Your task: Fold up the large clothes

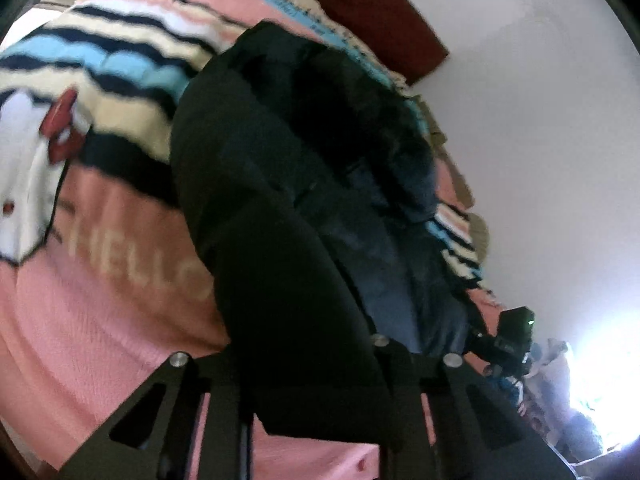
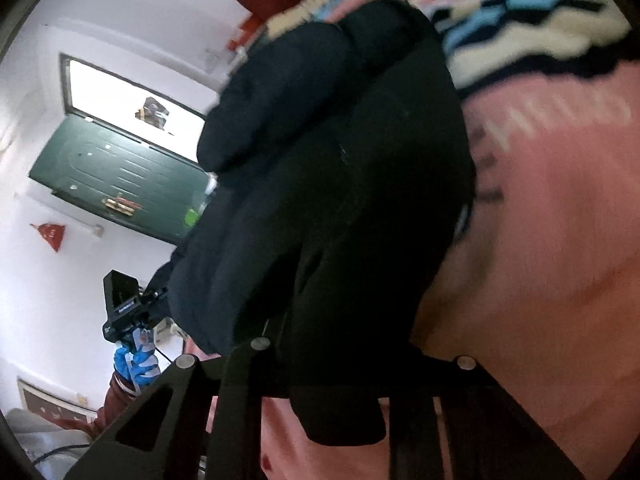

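Black garment (image 1: 304, 240) hangs pinched in each hand-held gripper (image 1: 320, 420).

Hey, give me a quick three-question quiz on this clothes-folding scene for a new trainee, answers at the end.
1. True or false: the dark garment lies on a pink blanket with stripes.
2. Multiple choice: what is the left tool closed on? A) a pillow B) dark fabric of the garment C) nothing
3. Short answer: in the right wrist view, what colour is the glove on the hand holding the other tool?

Key
1. True.
2. B. Dark fabric fills the gap between its fingers; the right tool grips the garment too.
3. Blue, with white markings.
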### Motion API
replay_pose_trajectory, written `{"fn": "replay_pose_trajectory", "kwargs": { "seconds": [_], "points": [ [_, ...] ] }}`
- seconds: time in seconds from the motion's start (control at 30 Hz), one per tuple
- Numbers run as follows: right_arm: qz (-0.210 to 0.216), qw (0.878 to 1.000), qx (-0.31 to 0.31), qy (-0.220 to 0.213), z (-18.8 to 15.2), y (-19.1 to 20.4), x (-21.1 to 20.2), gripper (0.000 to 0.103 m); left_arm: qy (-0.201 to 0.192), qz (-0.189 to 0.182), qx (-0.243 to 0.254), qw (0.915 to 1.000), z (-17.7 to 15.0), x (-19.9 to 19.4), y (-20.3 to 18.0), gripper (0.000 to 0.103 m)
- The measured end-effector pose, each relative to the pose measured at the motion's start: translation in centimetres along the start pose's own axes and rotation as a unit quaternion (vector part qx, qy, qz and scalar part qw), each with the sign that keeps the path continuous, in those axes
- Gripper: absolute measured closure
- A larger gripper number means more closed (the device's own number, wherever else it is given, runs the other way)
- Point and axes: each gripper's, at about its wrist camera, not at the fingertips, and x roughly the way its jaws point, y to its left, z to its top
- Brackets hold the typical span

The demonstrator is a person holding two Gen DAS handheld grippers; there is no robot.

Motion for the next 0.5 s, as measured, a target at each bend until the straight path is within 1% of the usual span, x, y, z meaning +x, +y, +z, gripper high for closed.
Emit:
{"fn": "replay_pose_trajectory", "kwargs": {
  "seconds": [0.13,0.27,0.4,0.47,0.5],
  "points": [
    [0.026,0.999,-0.006,-0.031,1.8,1.0,-1.0,0.083,-0.022,-0.028,0.013,0.9993,2.4,-1.1,-2.4,0.087],
    [0.049,0.997,-0.011,-0.062,4.1,1.7,-2.8,0.084,-0.039,-0.045,0.036,0.9976,4.9,-2.4,-4.1,0.087],
    [0.068,0.993,-0.016,-0.094,7.5,3.2,-4.1,0.084,-0.066,-0.075,0.026,0.9947,8.1,-4.1,-4.6,0.087],
    [0.078,0.991,-0.012,-0.109,9.0,3.3,-4.8,0.084,-0.077,-0.086,0.016,0.9932,10.0,-4.2,-5.0,0.087],
    [0.089,0.989,-0.004,-0.12,10.3,3.4,-5.0,0.084,-0.081,-0.095,0.006,0.9922,11.2,-4.0,-5.2,0.087]
  ]
}}
